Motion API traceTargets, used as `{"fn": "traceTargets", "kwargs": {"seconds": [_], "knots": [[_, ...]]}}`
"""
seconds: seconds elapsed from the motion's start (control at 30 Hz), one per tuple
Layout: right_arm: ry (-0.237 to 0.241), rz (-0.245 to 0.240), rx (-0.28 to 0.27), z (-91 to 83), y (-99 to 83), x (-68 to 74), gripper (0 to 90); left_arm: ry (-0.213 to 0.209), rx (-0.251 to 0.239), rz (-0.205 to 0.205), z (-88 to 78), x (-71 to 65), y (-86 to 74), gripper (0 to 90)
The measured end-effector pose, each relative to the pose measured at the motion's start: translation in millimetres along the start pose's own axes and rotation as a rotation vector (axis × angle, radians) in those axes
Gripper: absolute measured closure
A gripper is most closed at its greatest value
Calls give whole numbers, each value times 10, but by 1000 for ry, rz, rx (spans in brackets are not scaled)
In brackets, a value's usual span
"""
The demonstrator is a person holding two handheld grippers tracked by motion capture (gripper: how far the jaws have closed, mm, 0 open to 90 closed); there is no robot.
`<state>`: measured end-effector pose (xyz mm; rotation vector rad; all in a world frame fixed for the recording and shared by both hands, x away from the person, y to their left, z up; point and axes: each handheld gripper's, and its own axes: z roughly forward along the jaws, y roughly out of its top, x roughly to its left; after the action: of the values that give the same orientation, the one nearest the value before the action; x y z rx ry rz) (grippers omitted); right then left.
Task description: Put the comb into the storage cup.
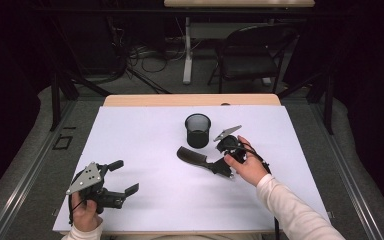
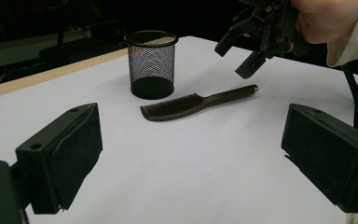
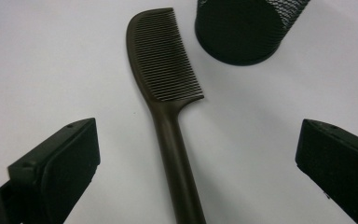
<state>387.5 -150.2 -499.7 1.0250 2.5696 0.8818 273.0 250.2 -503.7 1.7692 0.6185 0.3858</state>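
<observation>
My right fingers (image 3: 200,163) stand wide apart astride the comb (image 3: 168,102) handle, which lies flat just beside the mesh cup (image 3: 247,28); next I lower and pinch. Left fingers (image 1: 122,176) idle, apart

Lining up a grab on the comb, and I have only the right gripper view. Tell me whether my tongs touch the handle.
Observer: No. The left gripper view shows the right tongs hanging above the comb at its handle end, clear of it.
Operator: Report the mesh cup pose.
Observer: It stands upright, close beside the comb's toothed end, not touching.
Operator: Now the other hand.
Observer: The left tongs are open, holding nothing, over the table at its near-left corner.
</observation>
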Motion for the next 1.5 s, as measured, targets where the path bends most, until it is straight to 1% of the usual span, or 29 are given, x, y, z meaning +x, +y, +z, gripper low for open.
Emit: {"fn": "traceTargets", "kwargs": {"seconds": [0.07, 0.23, 0.4, 0.47, 0.57, 0.67, 0.83, 1.03, 1.1, 1.33, 1.4, 1.43, 1.47, 1.5], "knots": [[11, -15, 10, -12, 12, 13, 0, 0, 0, 1, 2, -1, 0, 52], [12, -32, 41, -24, 51, 27, 0, -1, -3, 2, 4, -4, -1, 52], [6, -31, 75, -35, 80, 12, 0, -1, 0, 2, 1, -3, 0, 52], [6, -41, 86, -40, 94, 1, 0, -2, -2, 3, 3, -2, -1, 52], [16, -43, 111, -43, 113, 2, 13, -1, -1, 2, 5, -3, -2, 52], [16, -68, 146, -31, 125, -1, 20, -3, -1, 2, 6, -4, -1, 52], [5, -91, 197, -10, 145, 26, 23, -4, 1, 2, 8, -5, -1, 52], [-3, -123, 243, 14, 180, 44, 30, -5, 0, 2, 8, -6, -2, 52], [-7, -126, 266, 27, 189, 47, 36, -5, 1, 2, 8, -5, -1, 52], [2, -141, 315, 72, 229, 36, 42, -6, 3, 3, 10, -5, -2, 52], [9, -135, 326, 87, 239, 34, 41, -6, 2, 2, 11, -6, -2, 52], [9, -142, 331, 94, 242, 34, 40, -6, 1, 2, 10, -5, -2, 52], [17, -158, 329, 99, 242, 33, 31, -6, 1, 2, 9, -4, -2, 52], [26, -164, 333, 100, 245, 35, 21, -5, 1, 2, 8, -3, -2, 52]]}}
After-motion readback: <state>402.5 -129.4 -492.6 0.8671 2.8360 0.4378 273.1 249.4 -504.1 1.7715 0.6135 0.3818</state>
